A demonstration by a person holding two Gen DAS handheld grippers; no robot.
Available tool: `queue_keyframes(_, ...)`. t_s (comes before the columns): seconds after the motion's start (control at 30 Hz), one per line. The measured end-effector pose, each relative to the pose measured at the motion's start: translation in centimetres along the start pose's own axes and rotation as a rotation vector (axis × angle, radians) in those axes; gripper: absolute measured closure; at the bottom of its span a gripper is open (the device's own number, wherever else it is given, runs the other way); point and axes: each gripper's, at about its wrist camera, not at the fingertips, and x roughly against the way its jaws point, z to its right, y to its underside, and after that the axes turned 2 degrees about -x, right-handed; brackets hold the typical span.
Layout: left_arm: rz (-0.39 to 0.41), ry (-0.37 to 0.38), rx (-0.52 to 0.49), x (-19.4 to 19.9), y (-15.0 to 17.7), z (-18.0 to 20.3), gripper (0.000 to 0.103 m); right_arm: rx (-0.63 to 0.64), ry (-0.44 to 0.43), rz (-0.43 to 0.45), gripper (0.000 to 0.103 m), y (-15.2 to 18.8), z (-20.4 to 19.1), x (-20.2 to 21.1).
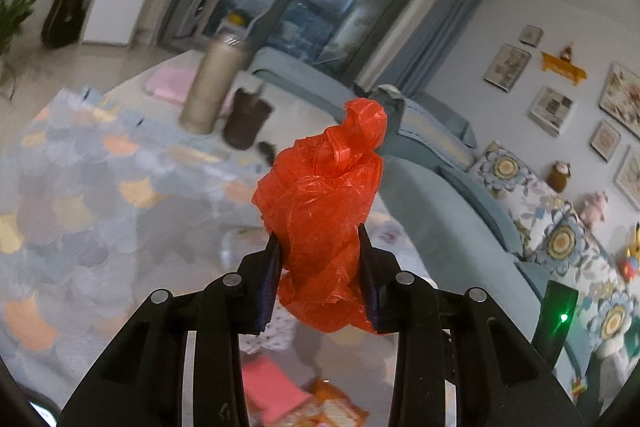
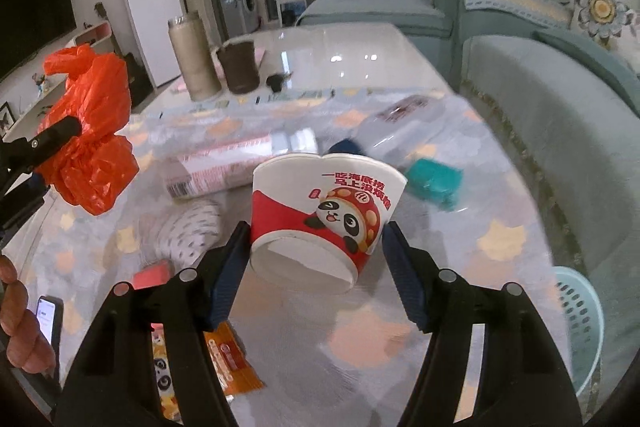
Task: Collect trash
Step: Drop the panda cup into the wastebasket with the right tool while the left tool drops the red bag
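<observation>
Red crumpled plastic bag (image 1: 324,211) is sitting clamped in the left gripper (image 1: 320,247), raised above the table (image 2: 460,227); the right gripper (image 2: 316,247) is squeezing a tilted paper cup (image 2: 320,215) over the table's near edge.

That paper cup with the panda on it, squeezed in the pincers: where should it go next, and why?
Probably a short swing toward the light blue basket beside the table. The right gripper already clamps the paper cup, lifted off the table and dented at its rim, while the left gripper holds the orange plastic bag, so both are ready to be dropped.
</observation>
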Motion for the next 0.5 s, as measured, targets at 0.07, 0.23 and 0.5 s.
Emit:
queue_keyframes(0.07,0.003,0.014,-0.048,0.2,-0.2,2.3,0.07,-0.02,0.005,0.016,0.04,-0.1,1.2,1.6)
queue_keyframes(0.23,-0.004,0.068,-0.129,0.2,-0.1,7.2,0.07,-0.066,0.043,0.071,0.04,-0.3,4.9,6.0)
queue_keyframes(0.5,-0.049,0.142,-0.254,-1.2,2.5,15.5,0.07,-0.135,0.147,0.143,0.04,0.4,11.1,12.2)
